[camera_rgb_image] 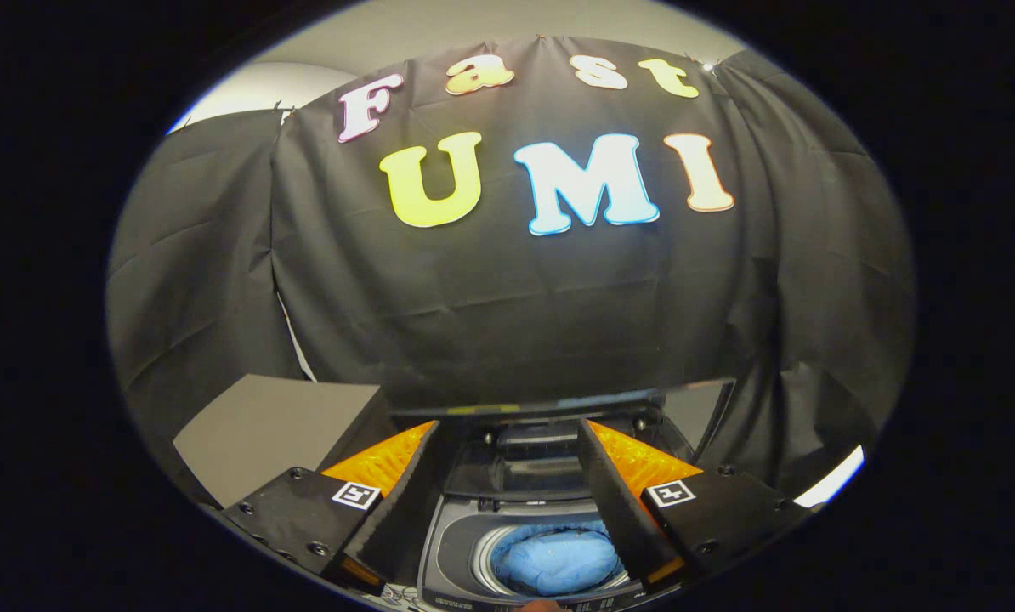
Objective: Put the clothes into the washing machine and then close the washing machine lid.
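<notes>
Blue clothes (pixel 557 559) in washing machine (pixel 456 552) drum, lid (pixel 550 406) raised, gripper (pixel 507 442) jaws apart, empty

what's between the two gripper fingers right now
In the gripper view, the gripper is open; between its fingers show the washing machine's open drum with blue clothes inside, and the raised lid beyond.

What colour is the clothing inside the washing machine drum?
Light blue clothing, seen in the gripper view.
</notes>
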Available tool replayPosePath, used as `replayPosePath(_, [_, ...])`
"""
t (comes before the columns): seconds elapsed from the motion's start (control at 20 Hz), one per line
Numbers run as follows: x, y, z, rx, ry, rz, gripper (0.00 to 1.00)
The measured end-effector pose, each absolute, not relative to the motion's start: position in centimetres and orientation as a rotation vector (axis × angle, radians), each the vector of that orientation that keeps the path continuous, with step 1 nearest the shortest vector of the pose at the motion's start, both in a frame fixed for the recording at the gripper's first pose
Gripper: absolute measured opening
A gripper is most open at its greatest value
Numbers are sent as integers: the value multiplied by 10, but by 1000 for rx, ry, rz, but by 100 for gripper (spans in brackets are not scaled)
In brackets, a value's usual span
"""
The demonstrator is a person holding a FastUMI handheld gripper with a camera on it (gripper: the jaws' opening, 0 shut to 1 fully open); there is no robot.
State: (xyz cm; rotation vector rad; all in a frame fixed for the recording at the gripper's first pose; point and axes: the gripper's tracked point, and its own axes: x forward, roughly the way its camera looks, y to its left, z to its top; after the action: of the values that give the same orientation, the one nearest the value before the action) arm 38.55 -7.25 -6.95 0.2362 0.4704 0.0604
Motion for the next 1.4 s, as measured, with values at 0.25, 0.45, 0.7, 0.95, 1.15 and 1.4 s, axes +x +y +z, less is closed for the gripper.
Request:
replayPosePath(0.25, [437, -85, -85, 268, 502, -14, 98])
replayPosePath(0.45, [468, -85, -109, 306, 566, -22, 98])
replayPosePath(0.7, [488, -89, -138, 280, 616, -55, 98])
replayPosePath(0.95, [487, -88, -154, 84, 609, -39, 98])
replayPosePath(1.15, [485, -88, -156, 105, 560, -29, 99])
replayPosePath(1.4, [479, -88, -157, 112, 546, -29, 99])
